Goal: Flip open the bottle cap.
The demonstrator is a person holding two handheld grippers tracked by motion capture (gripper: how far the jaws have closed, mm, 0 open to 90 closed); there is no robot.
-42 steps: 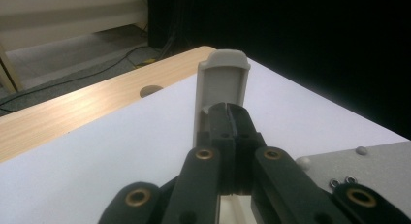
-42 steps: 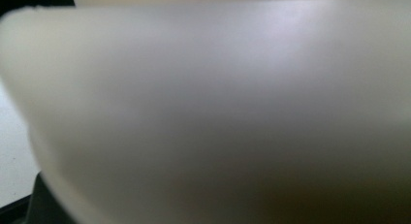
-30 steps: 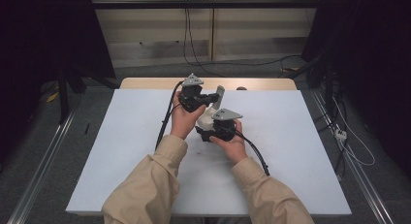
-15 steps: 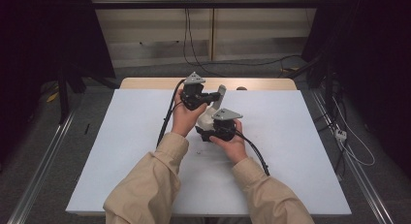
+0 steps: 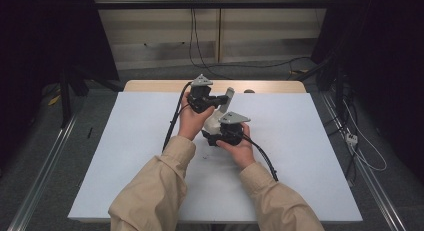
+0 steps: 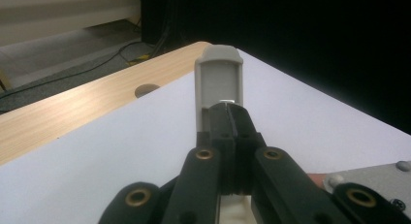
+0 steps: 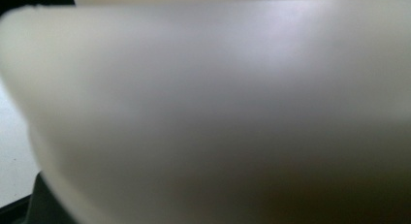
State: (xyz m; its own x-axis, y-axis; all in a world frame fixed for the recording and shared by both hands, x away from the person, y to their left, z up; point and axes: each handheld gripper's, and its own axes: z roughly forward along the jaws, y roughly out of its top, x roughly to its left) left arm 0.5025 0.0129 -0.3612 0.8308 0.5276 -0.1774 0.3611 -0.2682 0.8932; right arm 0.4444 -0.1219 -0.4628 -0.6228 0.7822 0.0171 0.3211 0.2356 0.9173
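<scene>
At the middle of the white table a person's two hands hold a gripper each around a white plastic object (image 5: 214, 122) with a grey upright flap (image 5: 229, 96). My left gripper (image 5: 219, 102) points right, its jaws shut together. In the left gripper view the left gripper (image 6: 228, 112) has its tips against the grey flap (image 6: 218, 73), and I cannot tell whether anything thin is pinched. My right gripper (image 5: 216, 132) sits low against the white body. The right gripper view is blurred by that white object (image 7: 218, 112), which hides its jaws.
The white table top (image 5: 300, 156) has a wooden strip (image 5: 150, 86) along its far edge with a round hole (image 6: 148, 89) in it. Cables trail from both grippers toward the person. Metal rails (image 5: 40, 181) run along the floor on both sides.
</scene>
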